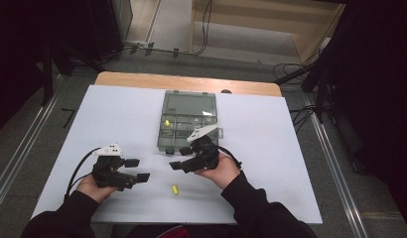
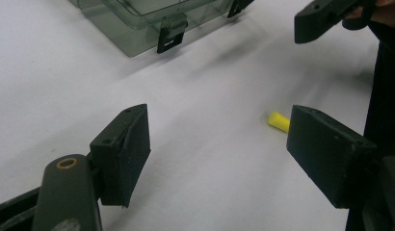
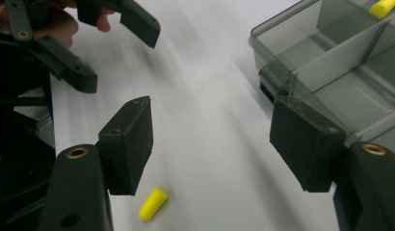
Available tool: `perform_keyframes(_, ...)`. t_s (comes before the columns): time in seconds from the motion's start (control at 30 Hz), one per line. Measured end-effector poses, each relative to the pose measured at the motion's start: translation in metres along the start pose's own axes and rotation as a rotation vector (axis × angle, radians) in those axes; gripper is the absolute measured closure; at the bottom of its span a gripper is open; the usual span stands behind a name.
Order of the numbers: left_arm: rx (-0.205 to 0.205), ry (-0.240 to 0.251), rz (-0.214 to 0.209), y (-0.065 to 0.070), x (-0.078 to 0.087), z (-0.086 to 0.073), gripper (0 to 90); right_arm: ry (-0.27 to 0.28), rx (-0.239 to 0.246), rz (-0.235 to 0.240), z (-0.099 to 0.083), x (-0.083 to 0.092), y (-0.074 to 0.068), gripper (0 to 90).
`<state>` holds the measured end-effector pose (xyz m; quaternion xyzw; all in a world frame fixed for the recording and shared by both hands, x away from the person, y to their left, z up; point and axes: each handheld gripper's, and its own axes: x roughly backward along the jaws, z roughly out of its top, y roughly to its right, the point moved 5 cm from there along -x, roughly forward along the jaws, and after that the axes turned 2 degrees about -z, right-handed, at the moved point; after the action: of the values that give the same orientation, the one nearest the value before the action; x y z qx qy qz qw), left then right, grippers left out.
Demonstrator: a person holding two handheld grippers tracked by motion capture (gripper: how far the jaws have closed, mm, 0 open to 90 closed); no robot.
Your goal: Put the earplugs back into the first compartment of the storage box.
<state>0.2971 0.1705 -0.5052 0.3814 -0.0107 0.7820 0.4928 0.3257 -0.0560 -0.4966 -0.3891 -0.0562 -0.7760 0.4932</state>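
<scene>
Yellow foam earplug [image 1: 175, 190]: loose on the white table cover [image 1: 271, 163], near the front edge, between the two hands and slightly nearer the person than both grippers. Lying on its side. Touched by nothing. Seen in the left gripper view [image 2: 278, 121] just beside the right-hand jaw, partly hidden behind it; seen in the right gripper view [image 3: 152, 203] low in frame, close under the left-hand jaw, clear of the pad.

Left gripper [image 1: 135, 170]: held in the left hand [image 1: 92, 187], at the left front of the table cover, pointing toward the middle. Jaws spread wide, nothing between them but bare cover. Cable [image 1: 78, 171] looping off to the left.

Right gripper [image 1: 182, 158]: held in the right hand [image 1: 222, 171], just in front of the organiser box, pointing left toward the other gripper. Jaws wide apart, nothing gripped; earplug on the cover below and short of the gap.

Compartment organiser box [image 1: 189, 122]: translucent grey plastic, lid open and laid flat behind, at the table's centre. Dividers upright, front latches hanging. Second yellow earplug [image 1: 167, 122] inside a left-hand compartment; also visible at the upper right of the right gripper view [image 3: 383, 6].

Wooden table edge [image 1: 142, 79]: showing beyond the cover at the far side.
</scene>
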Motion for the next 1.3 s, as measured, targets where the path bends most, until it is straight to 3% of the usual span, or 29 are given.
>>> perform_keyframes(0.67,-0.003,0.002,0.003,0.000,0.000,0.000,23.7,-0.026,0.007,0.005,-0.029,-0.007,-0.016,30.7)
perform_keyframes(1.3,-0.003,0.001,0.005,0.000,0.001,0.000,23.7,-0.058,0.014,0.003,-0.044,-0.020,-0.027,32.4)
